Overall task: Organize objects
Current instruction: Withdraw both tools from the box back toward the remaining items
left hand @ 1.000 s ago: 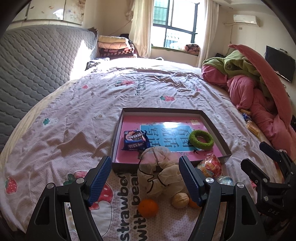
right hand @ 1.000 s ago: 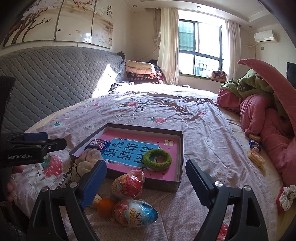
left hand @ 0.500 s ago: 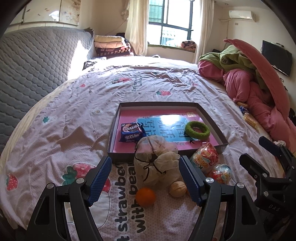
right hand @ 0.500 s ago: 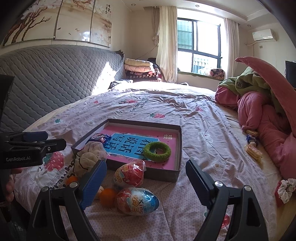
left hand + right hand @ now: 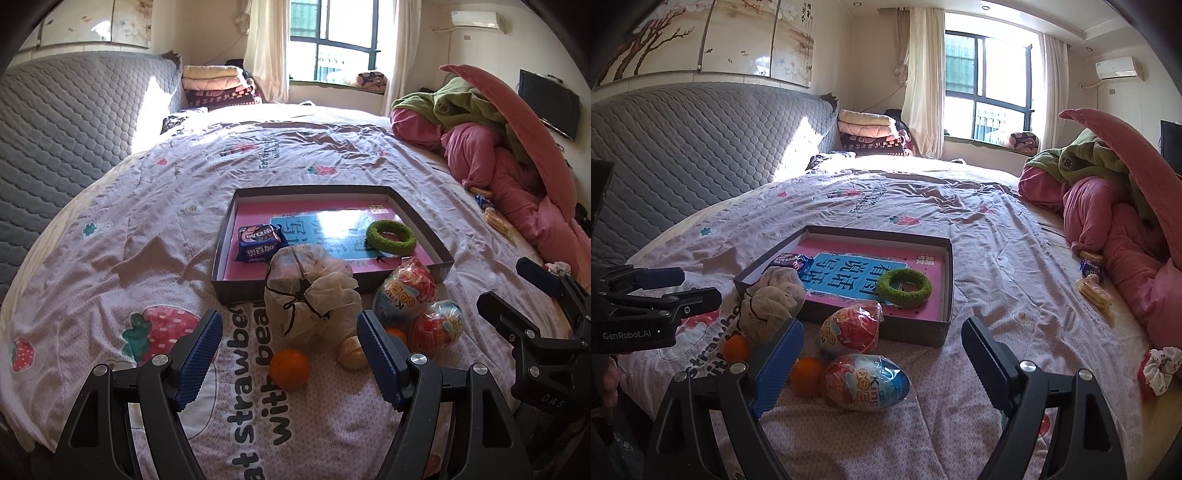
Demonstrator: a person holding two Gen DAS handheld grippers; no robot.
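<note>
The left gripper point(image 5: 290, 360) has advanced toward the loose items at the near edge of the bed: compared with a second ago, the cloth bag point(image 5: 308, 291) and the orange point(image 5: 290, 368) sit higher and larger between its fingers, and the two foil-wrapped eggs now show fully to its right. Its jaws stand wide and hold nothing. The right gripper point(image 5: 881, 363) has kept its place; its jaws are equally wide and empty, with the blue-and-red egg point(image 5: 866, 382) lying on the sheet between its fingers but untouched. The shallow box point(image 5: 291, 291) lies open on the bedspread point(image 5: 110, 258) just beyond the pile, and already contains a blue snack packet point(image 5: 260, 243) and a green ring point(image 5: 390, 238). Items outside the box: the cloth bag (leaning against the near wall), the red egg point(image 5: 849, 326) close to the front wall, the blue-and-red egg, the orange, a second orange point(image 5: 807, 374), and a pale walnut-like nut point(image 5: 351, 353). Judgement: sorting is partly done; the left-hand approach suggests the next pick is the bag or the orange. The bag is soft and may sag when gripped; the orange can roll.
</note>
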